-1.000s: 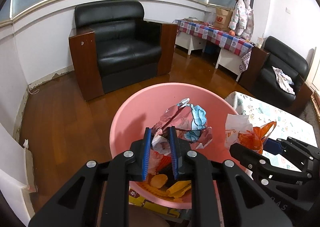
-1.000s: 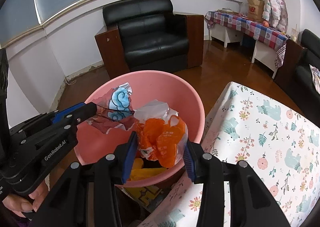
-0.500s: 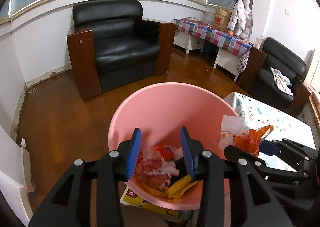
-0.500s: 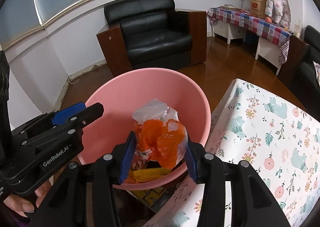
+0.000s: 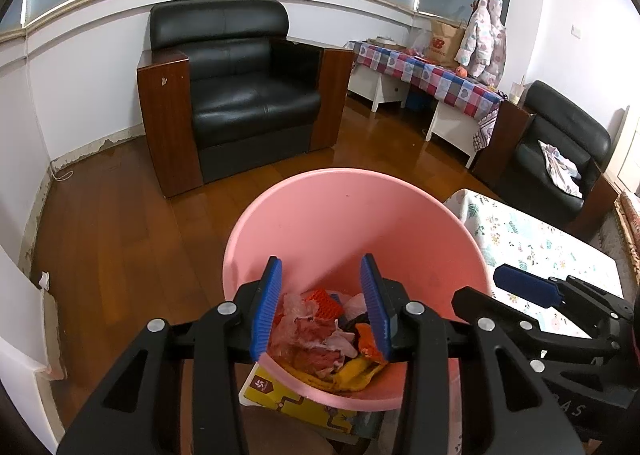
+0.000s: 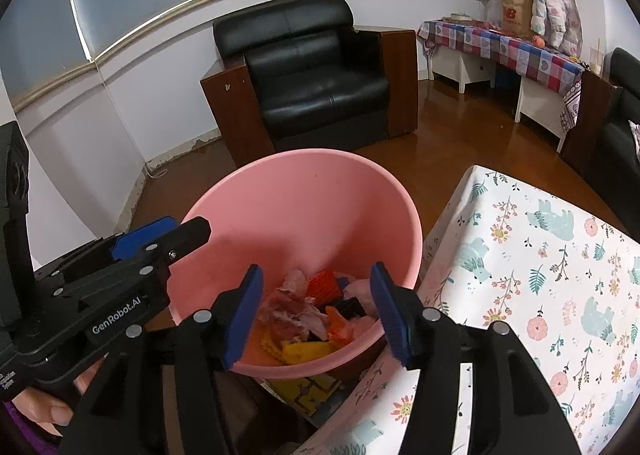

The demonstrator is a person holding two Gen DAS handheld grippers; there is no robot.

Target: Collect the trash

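Both grippers hang over the pink bin (image 5: 340, 215). The left gripper (image 5: 322, 305) is released and empty; the right gripper (image 6: 316, 309) has just been opening, nothing between its jaws. The crumpled trash (image 6: 308, 307) lies in the bin's bottom, beside the flowered table (image 6: 540, 255).

Left claw (image 5: 320, 305) agape and empty, right claw (image 6: 316, 311) just widened, empty

Wooden floor (image 5: 120, 239) carries pink bin (image 5: 344, 215); yellow printed sheet (image 5: 288, 401), perhaps cardboard, beneath bin.
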